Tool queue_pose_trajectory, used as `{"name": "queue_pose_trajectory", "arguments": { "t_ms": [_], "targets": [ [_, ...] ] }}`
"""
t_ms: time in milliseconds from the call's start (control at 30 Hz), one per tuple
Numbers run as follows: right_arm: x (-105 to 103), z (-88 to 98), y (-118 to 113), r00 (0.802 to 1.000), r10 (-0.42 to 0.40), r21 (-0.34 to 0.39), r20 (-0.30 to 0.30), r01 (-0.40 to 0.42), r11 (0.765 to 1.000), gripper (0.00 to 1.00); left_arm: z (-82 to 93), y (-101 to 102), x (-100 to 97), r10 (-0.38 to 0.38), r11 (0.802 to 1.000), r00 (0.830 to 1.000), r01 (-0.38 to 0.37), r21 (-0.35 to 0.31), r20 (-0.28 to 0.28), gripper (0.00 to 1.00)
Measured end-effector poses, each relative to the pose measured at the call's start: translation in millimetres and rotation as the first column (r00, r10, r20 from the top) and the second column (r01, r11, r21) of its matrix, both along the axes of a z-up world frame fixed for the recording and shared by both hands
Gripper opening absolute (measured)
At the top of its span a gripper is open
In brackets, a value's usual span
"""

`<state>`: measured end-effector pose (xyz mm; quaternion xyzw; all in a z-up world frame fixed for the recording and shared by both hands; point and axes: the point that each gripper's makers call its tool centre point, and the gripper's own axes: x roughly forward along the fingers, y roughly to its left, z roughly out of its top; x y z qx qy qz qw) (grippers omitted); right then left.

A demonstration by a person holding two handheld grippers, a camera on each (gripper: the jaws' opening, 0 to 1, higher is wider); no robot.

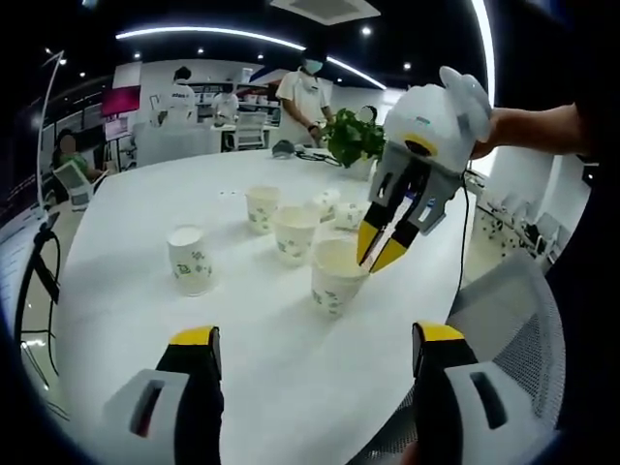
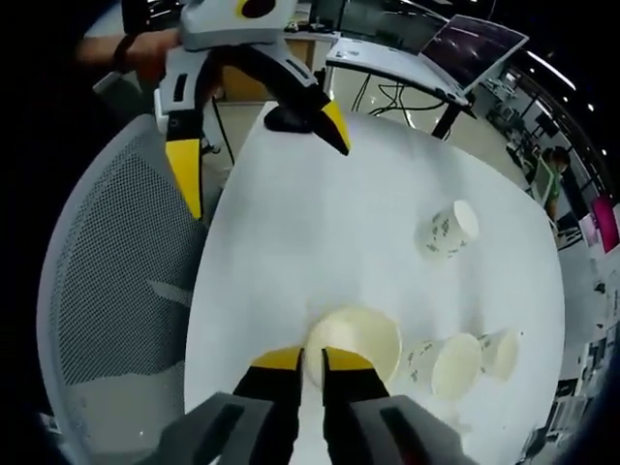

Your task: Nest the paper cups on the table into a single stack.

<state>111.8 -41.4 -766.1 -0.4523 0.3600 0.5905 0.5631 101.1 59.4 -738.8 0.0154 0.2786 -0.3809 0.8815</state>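
Here right tongs (image 2: 312, 360) pinch rim of near paper cup (image 2: 354, 339) close to tabletop (image 2: 310, 232) edge; left tongs (image 1: 318, 351) gape wide over bare near stretch; mesh chair (image 2: 116, 291) alongside.

Left gripper (image 1: 315, 354) held low, jaws spread wide. Right gripper (image 1: 381, 250) reached in from above, yellow tips nearly together, pinching a rim.

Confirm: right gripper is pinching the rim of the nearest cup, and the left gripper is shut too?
Half right. The right gripper does pinch the nearest cup by its rim, but the left gripper is open, jaws wide apart, as the left gripper view shows.
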Motion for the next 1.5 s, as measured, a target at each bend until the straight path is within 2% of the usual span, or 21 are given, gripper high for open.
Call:
{"name": "queue_pose_trajectory", "arguments": {
  "t_ms": [233,500,800,900,967,1067,1167,1267,1367,1433,1500],
  "targets": [
    [-5,7.6,1,1.0,-0.014,0.021,-0.008,0.015,1.0,0.08,-0.3,-1,-1.6,-0.001,1.0,1.0,0.001,-0.003,-0.003,0.79],
    [1,16.1,-1,0.999,-0.049,0.063,-0.003,0.049,0.997,0.16,-3.5,0,-1.1,-0.006,1.0,1.0,0.006,0.001,-0.005,0.79],
    [13,25.0,-7,0.989,-0.148,0.152,-0.018,0.149,0.977,0.22,-3.4,-2,-2.7,-0.009,1.0,1.0,0.009,0.005,-0.009,0.79],
    [25,25.4,-13,0.976,-0.217,0.189,-0.017,0.217,0.958,0.24,-3.8,-3,-3.6,-0.011,1.0,1.0,0.011,0.007,-0.009,0.79],
    [35,27.9,-18,0.96,-0.28,0.235,-0.026,0.279,0.931,0.26,-4.0,-2,-4.0,-0.01,1.0,1.0,0.011,0.007,-0.011,0.79],
    [44,32.8,-23,0.943,-0.33,0.284,-0.027,0.324,0.902,0.27,-3.4,-2,-4.9,-0.009,1.0,1.0,0.01,0.008,-0.012,0.79],
    [54,36.1,-33,0.914,-0.403,0.336,-0.04,0.392,0.856,0.27,-2.9,-2,-4.2,-0.009,1.0,1.0,0.009,0.007,-0.012,0.79],
    [61,37.6,-41,0.876,-0.477,0.375,-0.07,0.466,0.801,0.28,-3.2,-3,-4.2,-0.015,1.0,1.0,0.015,0.01,-0.012,0.79],
    [67,38.0,-48,0.853,-0.517,0.392,-0.074,0.501,0.772,0.28,-3.4,-5,-4.0,-0.019,1.0,1.0,0.019,0.009,-0.012,0.79],
    [69,38.6,-51,0.828,-0.552,0.404,-0.097,0.54,0.739,0.28,-4.7,-6,-4.2,-0.023,1.0,1.0,0.023,0.01,-0.015,0.79],
    [71,37.4,-53,0.819,-0.562,0.41,-0.112,0.553,0.725,0.28,-5.1,-8,-4.8,-0.029,0.999,0.999,0.029,0.013,-0.014,0.79]
  ]
}}
